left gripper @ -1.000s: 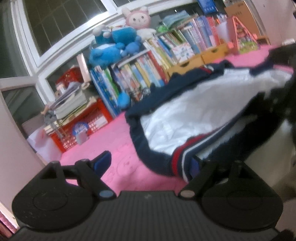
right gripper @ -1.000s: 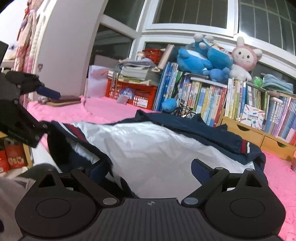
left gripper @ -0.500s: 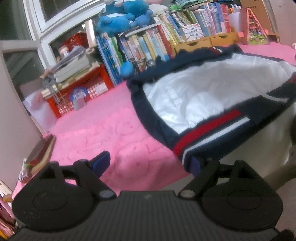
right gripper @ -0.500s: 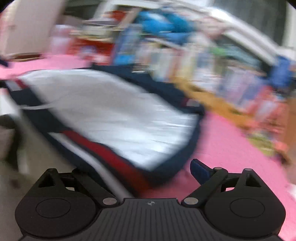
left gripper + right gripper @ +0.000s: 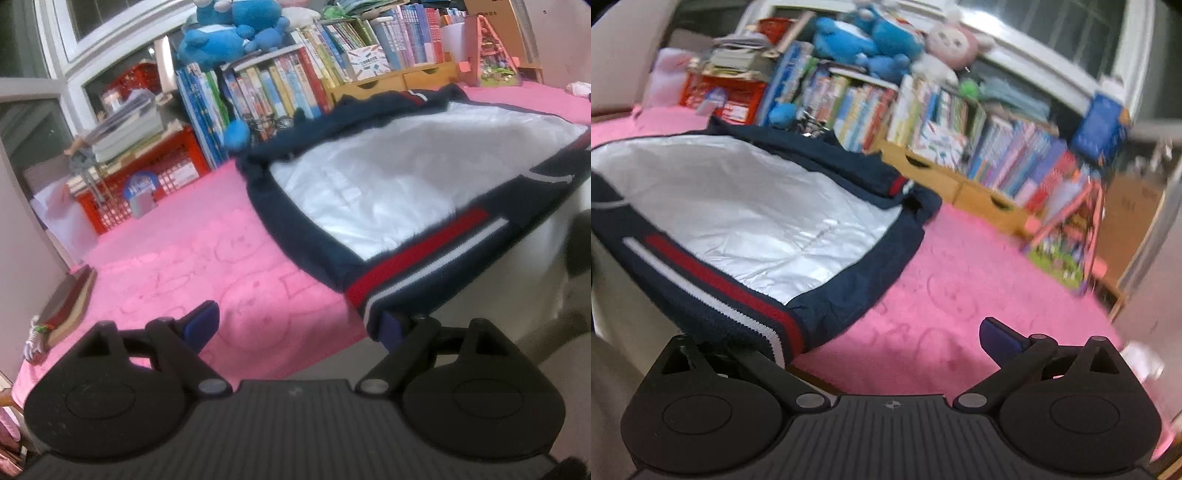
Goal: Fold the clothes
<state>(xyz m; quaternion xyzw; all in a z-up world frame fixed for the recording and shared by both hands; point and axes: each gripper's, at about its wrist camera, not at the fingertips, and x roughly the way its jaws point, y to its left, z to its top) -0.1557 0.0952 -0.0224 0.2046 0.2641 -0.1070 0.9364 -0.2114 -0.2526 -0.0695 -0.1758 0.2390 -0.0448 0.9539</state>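
A navy jacket (image 5: 388, 184) with a white lining and a red and white striped hem lies spread on the pink blanket (image 5: 207, 258), its hem hanging over the front edge. It also shows in the right wrist view (image 5: 738, 206). My left gripper (image 5: 295, 325) is open at the blanket's front edge, its right finger just under the hem's left corner. My right gripper (image 5: 886, 343) is open, its left finger hidden beneath the hem's right corner (image 5: 779, 332). Neither gripper holds cloth.
A row of books (image 5: 295, 81) with blue plush toys (image 5: 229, 33) on top lines the back. A red basket (image 5: 147, 184) stands at the back left. A dark book (image 5: 66, 306) lies at the blanket's left edge. A pink toy frame (image 5: 1067, 236) stands at the right.
Both grippers have drawn back to the front edge and now point lower. The jacket has settled flat with its hem over the edge. The right view has swung to the right.
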